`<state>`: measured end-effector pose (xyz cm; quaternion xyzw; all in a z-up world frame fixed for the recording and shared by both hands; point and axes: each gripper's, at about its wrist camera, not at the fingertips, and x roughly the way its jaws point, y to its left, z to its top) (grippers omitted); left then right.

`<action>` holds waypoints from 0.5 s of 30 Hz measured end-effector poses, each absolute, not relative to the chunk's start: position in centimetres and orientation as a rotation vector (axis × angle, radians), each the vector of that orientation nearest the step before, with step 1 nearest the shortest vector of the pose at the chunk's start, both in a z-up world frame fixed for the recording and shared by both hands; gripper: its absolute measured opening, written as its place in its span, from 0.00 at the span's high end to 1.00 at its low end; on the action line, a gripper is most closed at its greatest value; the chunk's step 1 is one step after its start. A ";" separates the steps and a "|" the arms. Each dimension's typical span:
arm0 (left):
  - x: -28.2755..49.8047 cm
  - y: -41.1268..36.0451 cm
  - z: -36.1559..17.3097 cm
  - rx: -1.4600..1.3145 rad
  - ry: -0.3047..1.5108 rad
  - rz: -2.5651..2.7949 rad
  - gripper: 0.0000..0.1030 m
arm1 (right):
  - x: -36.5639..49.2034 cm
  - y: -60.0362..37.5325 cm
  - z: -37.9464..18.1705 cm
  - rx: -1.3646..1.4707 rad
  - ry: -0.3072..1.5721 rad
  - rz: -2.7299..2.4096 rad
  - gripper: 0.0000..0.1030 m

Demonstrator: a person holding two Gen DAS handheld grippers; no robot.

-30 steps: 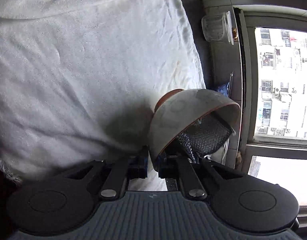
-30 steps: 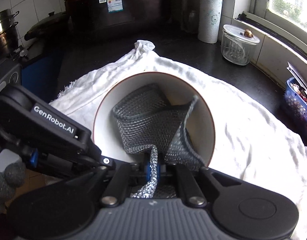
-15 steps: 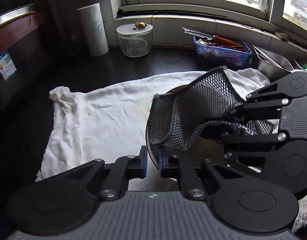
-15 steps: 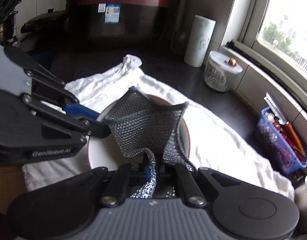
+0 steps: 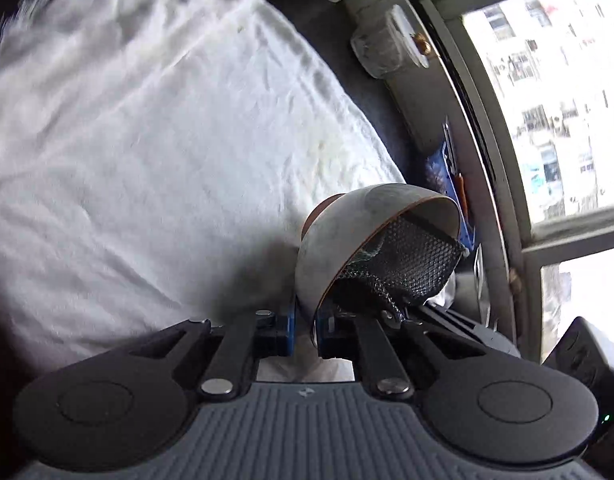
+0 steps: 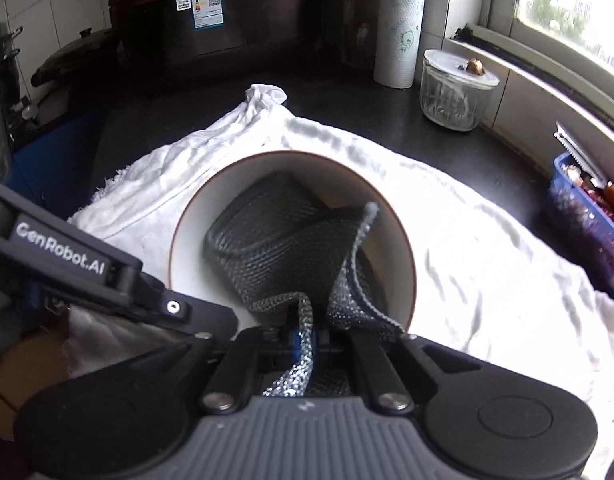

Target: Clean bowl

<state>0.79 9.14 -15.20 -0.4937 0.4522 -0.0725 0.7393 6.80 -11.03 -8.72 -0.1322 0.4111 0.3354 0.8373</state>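
Observation:
A bowl (image 5: 359,232), grey outside with a brown rim and white inside (image 6: 195,248), is tipped on its side above a white towel (image 5: 147,140). My left gripper (image 5: 305,332) is shut on the bowl's rim. My right gripper (image 6: 305,340) is shut on a grey mesh scrubbing cloth (image 6: 283,248), which is pushed into the bowl and presses against its inner wall. The cloth also shows in the left wrist view (image 5: 411,264), filling the bowl's mouth.
The towel (image 6: 487,280) covers a dark counter (image 6: 347,112). At the back stand a paper towel roll (image 6: 399,36), a lidded glass jar (image 6: 455,88) and a large dark cooker (image 6: 211,20). A blue basket (image 6: 583,216) sits at the right under the window sill.
Half a second ago the bowl was upright with the cloth lifted out above it. Now the left gripper has tipped the bowl sideways again and the cloth is back inside.

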 end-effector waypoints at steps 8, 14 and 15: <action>0.4 9.1 -16.3 -1.219 1.023 -0.167 0.92 | 6.1 -10.8 -8.3 -0.311 0.859 0.710 0.93; 1.8 7.0 -11.1 -0.681 1.032 -0.094 0.71 | 5.9 -11.3 -8.1 -0.370 0.795 0.660 0.96; 2.2 5.8 -9.6 -0.512 1.014 -0.085 0.65 | 5.8 -11.3 -8.1 -0.380 0.785 0.653 0.96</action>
